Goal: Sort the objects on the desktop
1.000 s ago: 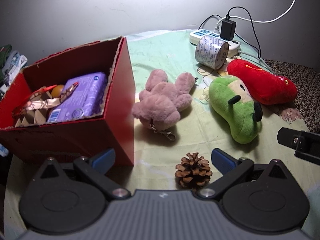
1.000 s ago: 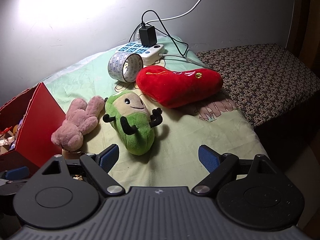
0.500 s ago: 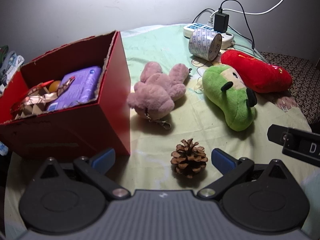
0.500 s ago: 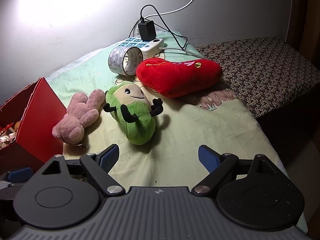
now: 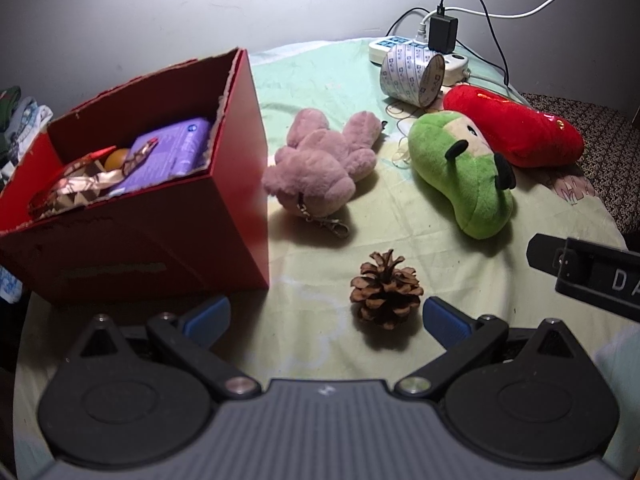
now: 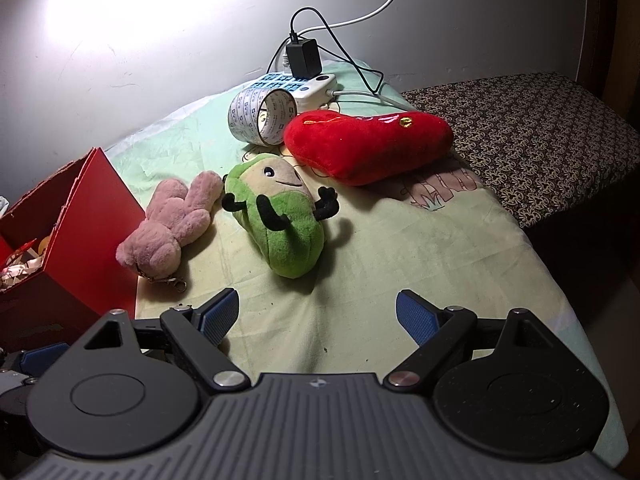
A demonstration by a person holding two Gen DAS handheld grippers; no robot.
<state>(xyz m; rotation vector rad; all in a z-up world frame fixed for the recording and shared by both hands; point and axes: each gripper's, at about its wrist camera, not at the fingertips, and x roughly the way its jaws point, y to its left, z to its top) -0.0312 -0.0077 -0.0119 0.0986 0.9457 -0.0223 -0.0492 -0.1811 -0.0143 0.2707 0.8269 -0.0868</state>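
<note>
A brown pine cone (image 5: pixel 386 294) lies on the pale green cloth just ahead of my open, empty left gripper (image 5: pixel 324 316), nearer its right finger. A pink plush (image 5: pixel 324 168) (image 6: pixel 168 232), a green plush (image 5: pixel 464 176) (image 6: pixel 280 220), a red heart plush (image 5: pixel 516 132) (image 6: pixel 368 144) and a tape roll (image 5: pixel 412 76) (image 6: pixel 260 116) lie beyond. A red box (image 5: pixel 168 216) (image 6: pixel 84 216) at the left holds a purple pack (image 5: pixel 172 152) and ribbon. My right gripper (image 6: pixel 318 312) is open and empty, short of the green plush.
A white power strip (image 6: pixel 304 84) with a black charger (image 5: pixel 442 34) and cables sits at the back by the wall. A patterned brown surface (image 6: pixel 536 136) adjoins the table on the right. The other gripper's body (image 5: pixel 592 272) shows at the right of the left wrist view.
Both grippers have pulled back a little. The pine cone now sits farther ahead of the left fingers. The objects have not moved.
</note>
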